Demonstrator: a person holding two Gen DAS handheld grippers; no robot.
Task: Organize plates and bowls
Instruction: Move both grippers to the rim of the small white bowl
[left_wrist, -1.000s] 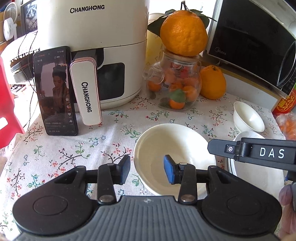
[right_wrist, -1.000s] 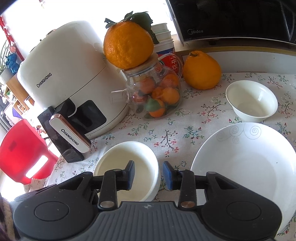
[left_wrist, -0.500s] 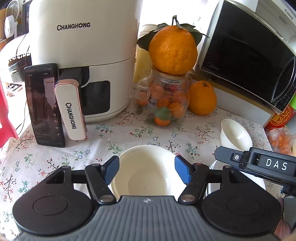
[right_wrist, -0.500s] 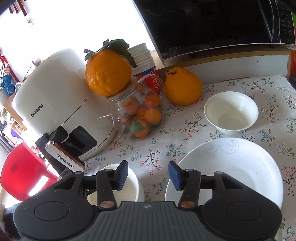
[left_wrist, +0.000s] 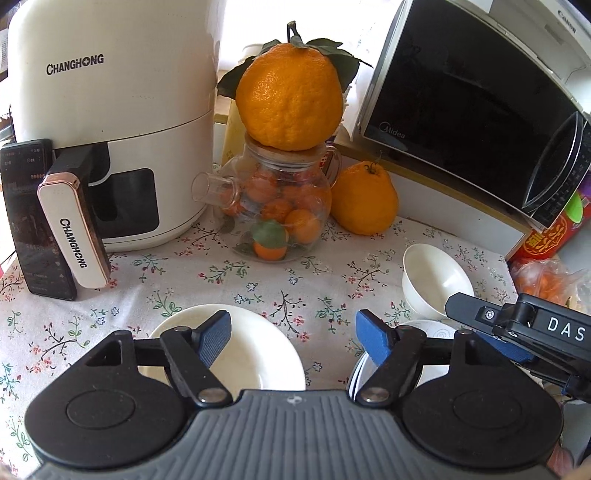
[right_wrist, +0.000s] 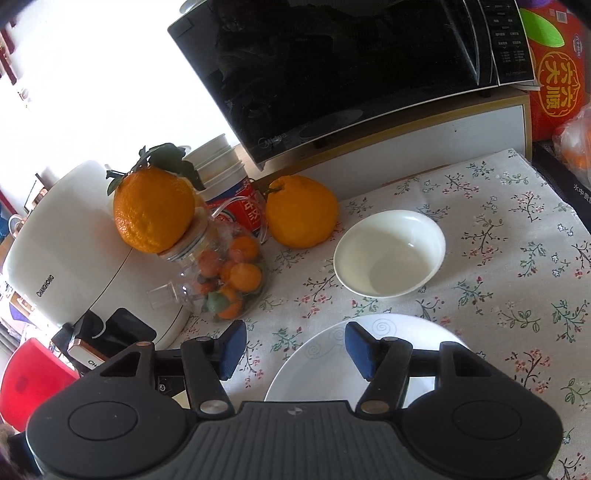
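A cream bowl (left_wrist: 255, 354) sits on the flowered tablecloth (left_wrist: 295, 291), partly under my left gripper's left finger. My left gripper (left_wrist: 293, 341) hovers above it with its jaws opening and nothing pressed between the blue pads. To its right, a white plate (right_wrist: 325, 369) with swirl marks lies under my right gripper (right_wrist: 295, 345), whose jaws are also opening with nothing held. A small white bowl (right_wrist: 389, 254) stands behind the plate, also seen as the small bowl (left_wrist: 436, 280) in the left wrist view. One finger of the right gripper (left_wrist: 480, 314) reaches in at that view's right edge.
A white air fryer (left_wrist: 110, 122) with a phone (left_wrist: 26, 221) leaning on it stands at back left. A glass jar of tangerines (left_wrist: 280, 218) carries a big orange (left_wrist: 290, 96). Another orange (left_wrist: 364, 201), a microwave (left_wrist: 472, 107) and a red box (right_wrist: 554, 74) line the back.
Both grippers' jaws have spread wider. Both views have pulled back and shifted right; the cream bowl has slid low in the left view and out of the right view.
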